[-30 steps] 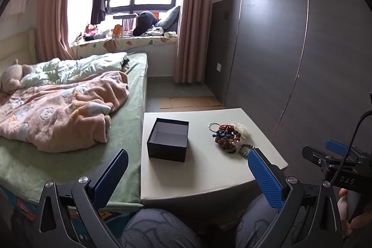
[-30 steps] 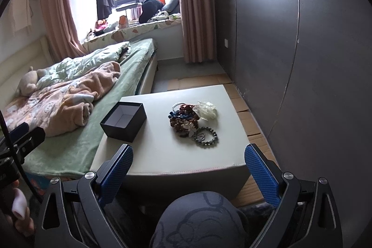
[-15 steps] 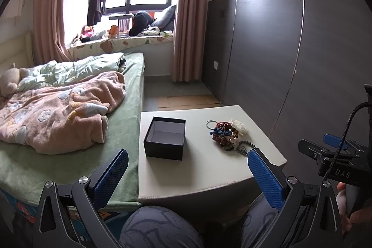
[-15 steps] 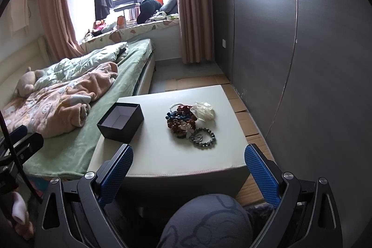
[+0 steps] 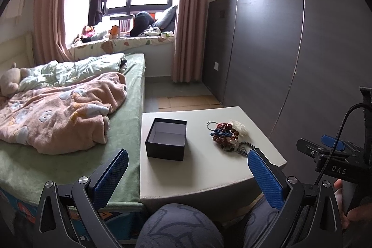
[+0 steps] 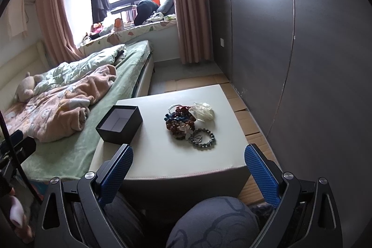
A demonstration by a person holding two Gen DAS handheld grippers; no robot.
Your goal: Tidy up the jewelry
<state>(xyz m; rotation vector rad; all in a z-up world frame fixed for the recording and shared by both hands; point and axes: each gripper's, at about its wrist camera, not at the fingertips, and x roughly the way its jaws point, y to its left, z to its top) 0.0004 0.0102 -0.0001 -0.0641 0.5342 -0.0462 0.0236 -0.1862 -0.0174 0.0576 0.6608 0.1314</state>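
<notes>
An open black box (image 5: 166, 141) (image 6: 119, 124) with a pale inside stands on the left part of a white table (image 5: 204, 169) (image 6: 167, 159). A pile of jewelry (image 5: 225, 135) (image 6: 183, 122), with bead bracelets, a blue piece and a white flower piece, lies to its right. A grey bead bracelet (image 6: 204, 139) lies nearest me. My left gripper (image 5: 187, 174) is open and empty, short of the table's near edge. My right gripper (image 6: 188, 172) is open and empty, also short of the near edge. The right gripper also shows at the right of the left wrist view (image 5: 330, 152).
A bed with a green sheet (image 5: 125, 131) and a pink blanket (image 5: 58, 113) borders the table's left side. A dark panelled wall (image 6: 302, 62) runs along the right. My knees (image 5: 179, 224) are under the grippers. Cardboard lies on the floor (image 6: 244, 117) beside the table.
Both grippers have drifted slightly; the table and jewelry sit a little nearer and lower in the views. Nothing was taken hold of.
</notes>
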